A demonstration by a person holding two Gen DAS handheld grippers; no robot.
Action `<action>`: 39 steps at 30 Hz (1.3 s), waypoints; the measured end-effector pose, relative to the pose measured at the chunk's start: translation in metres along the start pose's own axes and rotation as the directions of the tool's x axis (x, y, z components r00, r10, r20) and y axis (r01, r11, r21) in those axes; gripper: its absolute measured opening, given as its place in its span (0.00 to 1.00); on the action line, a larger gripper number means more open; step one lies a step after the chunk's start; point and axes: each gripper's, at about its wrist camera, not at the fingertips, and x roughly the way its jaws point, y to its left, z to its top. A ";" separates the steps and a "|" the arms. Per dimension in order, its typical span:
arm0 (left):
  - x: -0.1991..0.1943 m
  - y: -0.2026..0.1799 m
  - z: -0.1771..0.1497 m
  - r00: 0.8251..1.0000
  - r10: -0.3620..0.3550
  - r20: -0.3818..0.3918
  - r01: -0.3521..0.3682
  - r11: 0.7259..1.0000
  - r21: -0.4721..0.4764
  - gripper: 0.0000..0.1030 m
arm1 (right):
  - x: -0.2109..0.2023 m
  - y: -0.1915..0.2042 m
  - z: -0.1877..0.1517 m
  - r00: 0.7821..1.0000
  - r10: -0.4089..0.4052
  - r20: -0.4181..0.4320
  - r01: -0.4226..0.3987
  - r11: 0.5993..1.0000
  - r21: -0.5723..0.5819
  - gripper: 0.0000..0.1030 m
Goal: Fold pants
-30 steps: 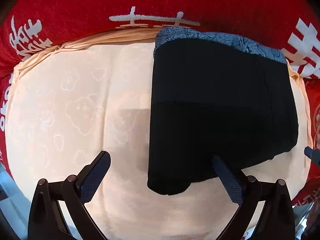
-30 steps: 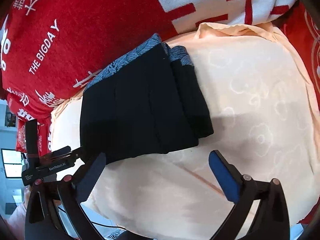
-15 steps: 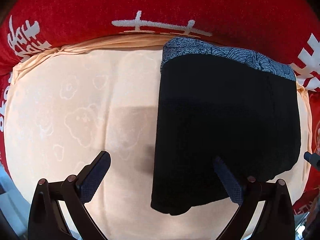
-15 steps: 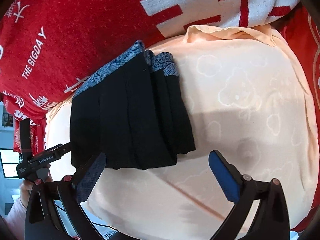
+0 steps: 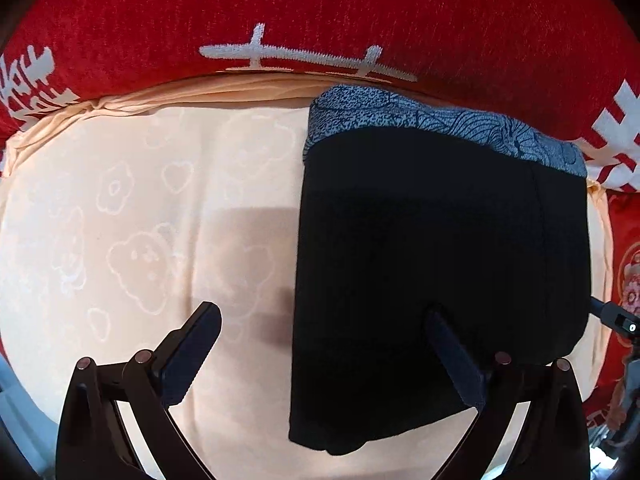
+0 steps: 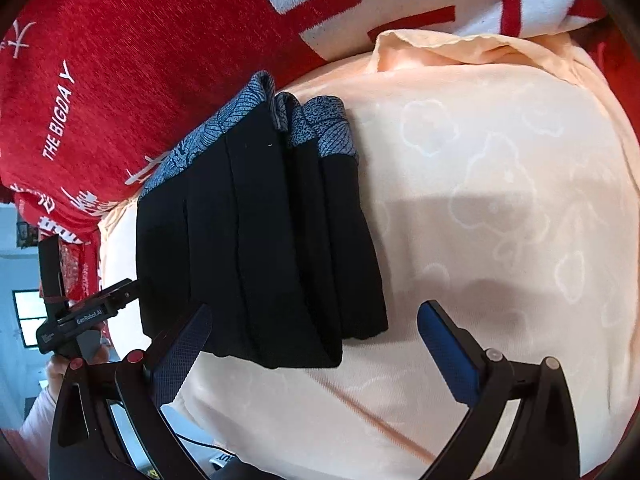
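Note:
The black pants (image 5: 440, 264) lie folded into a compact stack on a peach cloth (image 5: 132, 220), their blue patterned waistband (image 5: 440, 120) at the far edge. My left gripper (image 5: 324, 352) is open and empty, hovering over the stack's near left corner. In the right wrist view the folded pants (image 6: 256, 248) show several layers, waistband (image 6: 320, 128) at the top. My right gripper (image 6: 312, 348) is open and empty just above the stack's near edge. The left gripper also shows in the right wrist view (image 6: 92, 312), at the far side of the pants.
A red blanket with white lettering (image 5: 320, 8) borders the peach cloth at the back, and shows in the right wrist view too (image 6: 120, 60). The peach cloth (image 6: 500, 220) stretches to the right of the pants. A window (image 6: 28, 316) is at far left.
Both grippers have shifted slightly above the folded pants, staying open. The pants have not changed shape.

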 end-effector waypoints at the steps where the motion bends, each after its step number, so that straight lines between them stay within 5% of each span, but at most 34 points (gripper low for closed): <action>1: 0.002 0.002 0.002 1.000 -0.016 -0.003 0.016 1.000 0.002 1.00 | 0.001 -0.001 0.002 1.000 0.007 -0.005 -0.007 1.000 -0.001 1.00; 11: 0.021 0.021 0.028 0.970 -0.243 -0.034 0.243 0.970 0.014 1.00 | 0.012 -0.023 0.023 0.988 0.152 -0.037 -0.150 0.988 0.042 1.00; 19: 0.053 0.009 0.037 0.930 -0.365 -0.047 0.364 0.931 -0.026 1.00 | 0.028 -0.037 0.044 0.939 0.341 -0.052 -0.339 0.940 0.042 1.00; 33: 0.054 -0.009 0.023 0.947 -0.322 0.019 0.322 0.944 -0.072 0.98 | 0.059 -0.032 0.060 0.919 0.377 -0.116 -0.376 0.926 0.031 0.99; 35: 0.044 -0.004 0.014 0.949 -0.311 0.057 0.315 0.947 -0.065 0.91 | 0.058 -0.029 0.060 0.928 0.351 -0.124 -0.353 0.936 0.007 0.91; 36: 0.039 -0.006 0.011 0.949 -0.308 0.073 0.312 0.948 -0.060 0.84 | 0.058 -0.029 0.060 0.939 0.320 -0.127 -0.323 0.946 -0.003 0.76; 39: 0.027 -0.010 0.005 0.947 -0.302 0.105 0.308 0.950 -0.043 0.68 | 0.054 -0.037 0.059 0.931 0.347 -0.116 -0.342 0.938 0.060 0.55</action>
